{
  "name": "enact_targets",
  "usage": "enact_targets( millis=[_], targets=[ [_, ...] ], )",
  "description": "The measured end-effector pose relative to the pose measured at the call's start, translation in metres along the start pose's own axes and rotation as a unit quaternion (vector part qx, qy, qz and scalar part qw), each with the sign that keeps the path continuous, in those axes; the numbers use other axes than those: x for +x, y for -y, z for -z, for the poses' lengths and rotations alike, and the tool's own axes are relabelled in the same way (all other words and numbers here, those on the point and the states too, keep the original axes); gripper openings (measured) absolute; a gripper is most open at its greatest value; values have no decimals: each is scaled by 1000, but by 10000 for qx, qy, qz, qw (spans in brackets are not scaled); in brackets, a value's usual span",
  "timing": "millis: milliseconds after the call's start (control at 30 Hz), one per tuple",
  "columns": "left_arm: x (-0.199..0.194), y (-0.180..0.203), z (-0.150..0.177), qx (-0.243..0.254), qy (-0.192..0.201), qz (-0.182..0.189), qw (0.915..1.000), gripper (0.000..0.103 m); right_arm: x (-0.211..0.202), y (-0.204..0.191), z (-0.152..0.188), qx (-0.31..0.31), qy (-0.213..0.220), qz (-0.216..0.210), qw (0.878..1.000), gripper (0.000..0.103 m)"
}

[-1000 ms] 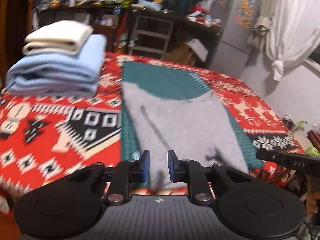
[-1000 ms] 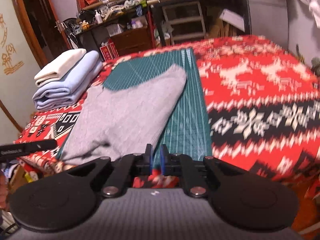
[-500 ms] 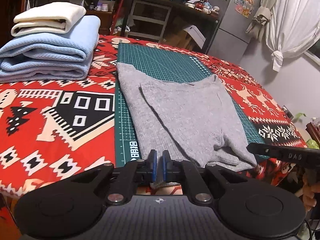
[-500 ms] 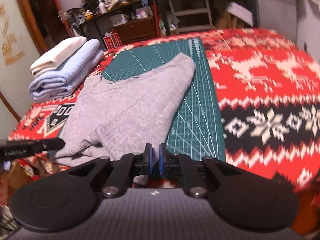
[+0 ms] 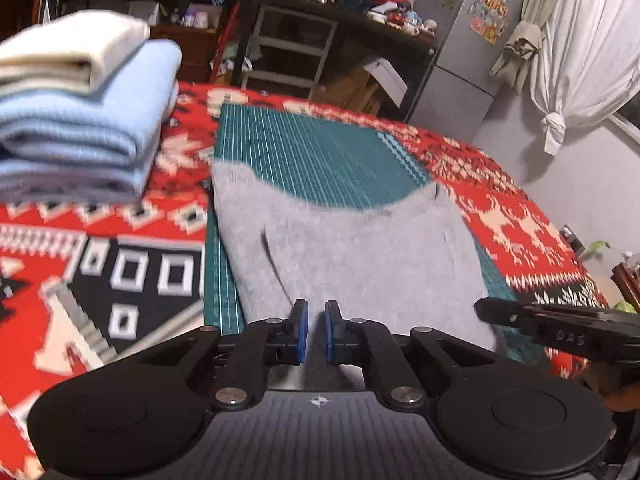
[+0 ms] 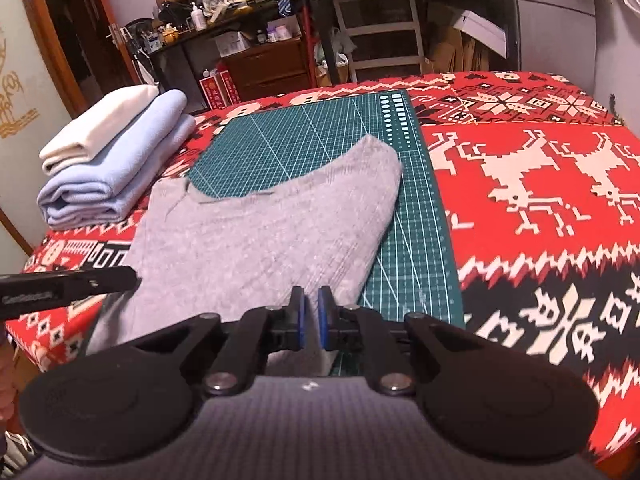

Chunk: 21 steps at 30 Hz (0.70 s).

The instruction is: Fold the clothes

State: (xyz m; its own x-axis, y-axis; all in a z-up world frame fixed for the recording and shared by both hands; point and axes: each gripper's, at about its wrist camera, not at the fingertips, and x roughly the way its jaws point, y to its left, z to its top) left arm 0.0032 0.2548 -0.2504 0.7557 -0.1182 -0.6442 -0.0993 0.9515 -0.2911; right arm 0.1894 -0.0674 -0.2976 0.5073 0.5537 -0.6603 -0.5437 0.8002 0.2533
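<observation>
Grey garment (image 6: 264, 240) lies partly folded on the green cutting mat (image 6: 416, 240), near edge hanging over the table front. Left gripper (image 5: 316, 334) and right gripper (image 6: 311, 322) each clench its near hem, one corner apiece. Folded stack (image 6: 112, 160) sits at left.

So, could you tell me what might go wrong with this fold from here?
Both grippers, left and right, pinch the sweater at its near hem, which hangs past the mat. One may slip, skewing the fold. Pulling unevenly could also wrinkle the folded-in side, or drag cloth toward the stack.
</observation>
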Motion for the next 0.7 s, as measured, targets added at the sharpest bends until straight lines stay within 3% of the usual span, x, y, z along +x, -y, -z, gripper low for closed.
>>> enact_targets(
  millis=[300, 467, 600, 700],
  targets=[
    [-14, 3, -14, 96, 344, 5, 9994, 7, -11, 5, -5, 172, 136, -100, 9997, 8],
    [9, 4, -36, 230, 443, 137, 9987, 7, 5, 5, -24, 89, 225, -34, 9997, 8],
    [33, -2, -40, 169, 249, -159, 9994, 7, 22, 7, -31, -10, 290, 134, 9995, 8],
    [36, -8, -32, 42, 315, -185, 9993, 8, 28, 11, -30, 43, 278, 81, 9996, 8]
  ],
)
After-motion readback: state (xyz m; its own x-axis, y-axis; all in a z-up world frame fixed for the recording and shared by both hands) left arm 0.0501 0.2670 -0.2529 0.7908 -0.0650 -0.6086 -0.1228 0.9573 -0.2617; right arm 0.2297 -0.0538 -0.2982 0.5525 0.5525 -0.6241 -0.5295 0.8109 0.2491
